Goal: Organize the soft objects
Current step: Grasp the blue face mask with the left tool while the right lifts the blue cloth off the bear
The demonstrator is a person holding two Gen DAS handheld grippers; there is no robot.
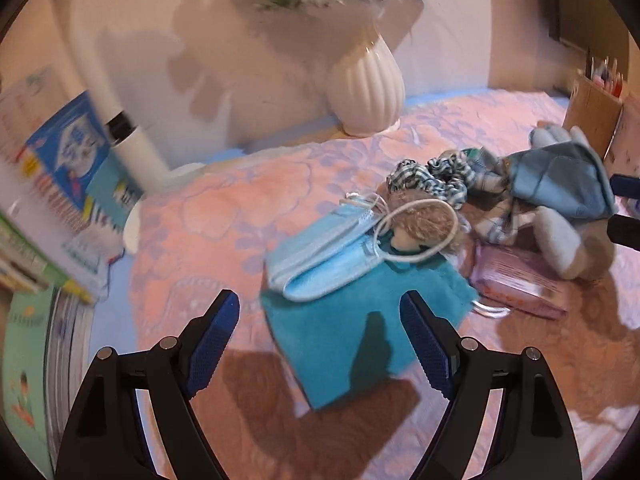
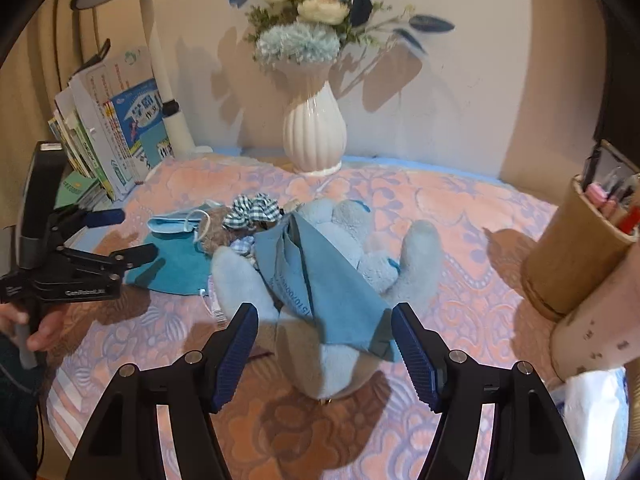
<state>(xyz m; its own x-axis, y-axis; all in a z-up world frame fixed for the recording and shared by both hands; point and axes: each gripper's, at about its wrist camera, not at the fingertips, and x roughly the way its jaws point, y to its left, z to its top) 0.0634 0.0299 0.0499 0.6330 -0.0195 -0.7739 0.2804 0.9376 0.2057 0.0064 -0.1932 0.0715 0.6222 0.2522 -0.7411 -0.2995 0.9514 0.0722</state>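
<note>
Digits printed on blue cloth (image 2: 320, 280), book covers (image 2: 132, 128) illegible

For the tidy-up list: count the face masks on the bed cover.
1 for certain: a light blue face mask lying on the teal cloth, beside the checked scrunchie. It looks layered, so more may be stacked within.
</note>
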